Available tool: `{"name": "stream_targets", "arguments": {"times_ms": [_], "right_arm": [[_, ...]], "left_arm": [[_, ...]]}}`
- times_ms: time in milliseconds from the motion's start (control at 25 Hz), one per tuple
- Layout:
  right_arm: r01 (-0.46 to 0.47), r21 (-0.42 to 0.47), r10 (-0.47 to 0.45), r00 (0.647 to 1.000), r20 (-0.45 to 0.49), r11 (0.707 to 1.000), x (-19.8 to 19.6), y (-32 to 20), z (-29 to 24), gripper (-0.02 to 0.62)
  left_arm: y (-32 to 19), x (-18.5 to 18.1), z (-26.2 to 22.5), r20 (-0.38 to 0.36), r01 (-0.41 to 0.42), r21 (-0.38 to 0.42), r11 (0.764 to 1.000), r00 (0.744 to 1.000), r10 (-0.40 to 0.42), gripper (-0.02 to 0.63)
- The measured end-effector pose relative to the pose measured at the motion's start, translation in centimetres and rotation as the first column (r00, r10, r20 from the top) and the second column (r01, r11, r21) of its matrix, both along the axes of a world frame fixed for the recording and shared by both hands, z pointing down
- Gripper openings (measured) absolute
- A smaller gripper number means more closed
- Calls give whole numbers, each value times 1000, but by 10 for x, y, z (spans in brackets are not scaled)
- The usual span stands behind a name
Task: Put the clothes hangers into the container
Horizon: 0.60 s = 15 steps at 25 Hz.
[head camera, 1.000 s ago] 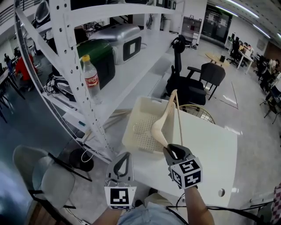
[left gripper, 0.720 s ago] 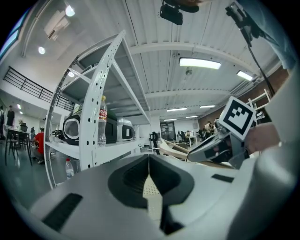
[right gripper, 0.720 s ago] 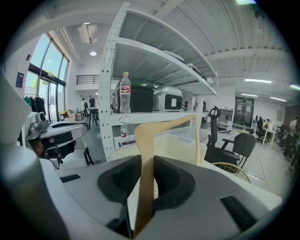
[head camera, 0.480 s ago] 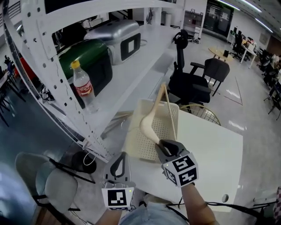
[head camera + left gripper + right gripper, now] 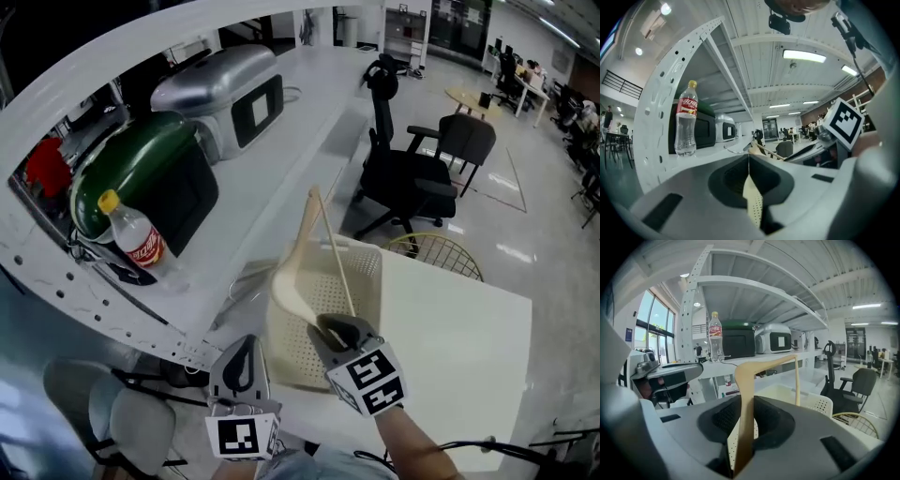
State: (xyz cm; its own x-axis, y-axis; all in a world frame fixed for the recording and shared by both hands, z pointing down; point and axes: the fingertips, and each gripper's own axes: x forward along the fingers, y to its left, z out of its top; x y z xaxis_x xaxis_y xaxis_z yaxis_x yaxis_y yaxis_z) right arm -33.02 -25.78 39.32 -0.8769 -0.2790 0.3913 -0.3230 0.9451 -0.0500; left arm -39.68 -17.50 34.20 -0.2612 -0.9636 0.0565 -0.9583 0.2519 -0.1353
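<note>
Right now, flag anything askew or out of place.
Nothing spilled or damaged. Only the wooden hanger stands out: clamped in the right gripper, it sticks up tilted above the perforated basket, not in it.

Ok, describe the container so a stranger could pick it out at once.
Find the white table beside the long white shelf. On its edge nearest the shelf sits the container: a cream open-topped basket, the only thing there with walls and floor full of small holes.

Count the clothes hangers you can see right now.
1. A wooden hanger is gripped upright in the right gripper, close to the white basket on the table. Others could lie hidden inside the basket.
</note>
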Motion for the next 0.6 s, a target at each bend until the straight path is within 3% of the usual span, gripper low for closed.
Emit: {"name": "stream_targets", "arguments": {"times_ms": [360,600], "right_arm": [[-40,-70,37,998,-47,997,-20,-20,41,90],[-96,-119,86,993,-83,988,-22,-25,66,91]], "left_arm": [[-38,-12,15,-9,-90,-41,995,996,90,12],[-56,-9,28,-82,-173,-74,982,983,167,12]]}}
